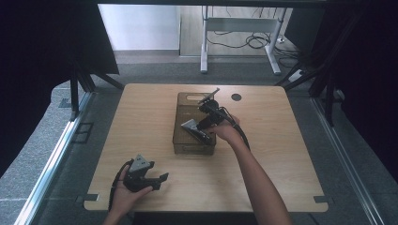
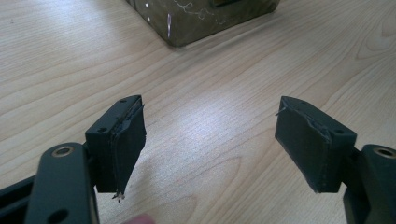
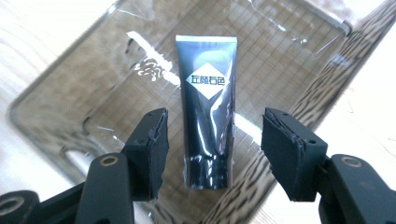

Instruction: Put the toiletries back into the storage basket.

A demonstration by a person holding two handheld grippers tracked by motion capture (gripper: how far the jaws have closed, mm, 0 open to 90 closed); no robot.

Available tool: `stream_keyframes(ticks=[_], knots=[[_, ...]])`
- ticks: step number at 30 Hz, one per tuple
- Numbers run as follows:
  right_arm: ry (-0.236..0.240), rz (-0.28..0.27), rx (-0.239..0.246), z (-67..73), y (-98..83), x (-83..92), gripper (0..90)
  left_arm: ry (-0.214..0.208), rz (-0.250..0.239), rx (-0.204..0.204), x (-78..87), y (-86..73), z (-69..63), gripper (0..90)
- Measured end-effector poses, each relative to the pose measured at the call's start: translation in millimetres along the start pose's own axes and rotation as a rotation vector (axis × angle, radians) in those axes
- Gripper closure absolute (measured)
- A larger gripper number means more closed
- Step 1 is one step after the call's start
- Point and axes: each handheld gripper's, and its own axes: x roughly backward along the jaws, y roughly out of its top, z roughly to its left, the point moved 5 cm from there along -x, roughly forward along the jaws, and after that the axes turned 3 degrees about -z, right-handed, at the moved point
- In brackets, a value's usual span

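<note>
In the right gripper view, the right gripper (image 3: 212, 154) hangs wide open above a black tube (image 3: 208, 107) lying in the smoky bin (image 3: 70, 88) (untouched). At the high view's lower left, the left gripper (image 1: 159, 180) gapes empty.

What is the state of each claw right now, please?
Left claw: open, empty, above the bare table.
Right claw: open, holding nothing; the black tube lies in the bin below.

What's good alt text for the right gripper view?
A black tube lies flat in a clear smoky bin, with the open right gripper above it, jaws either side and not touching. Pale wood table surrounds the bin.
</note>
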Motion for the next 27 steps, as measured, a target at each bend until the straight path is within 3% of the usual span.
stream_keyframes(ticks=[12,19,27], knots=[[0.032,-0.117,0.019,-9.6,-29.8,50.7,42.8,0.002,-0.002,0.002,-0.2,0.9,-0.4,24.9],[0.034,-0.173,0.028,-16.9,-69.6,75.1,42.6,0.001,0.005,0.007,-2.8,0.0,-0.8,24.9],[0.052,-0.225,0.015,-20.5,-117.1,86.0,42.4,0.004,0.018,0.003,-6.6,-1.1,-1.6,24.9]])
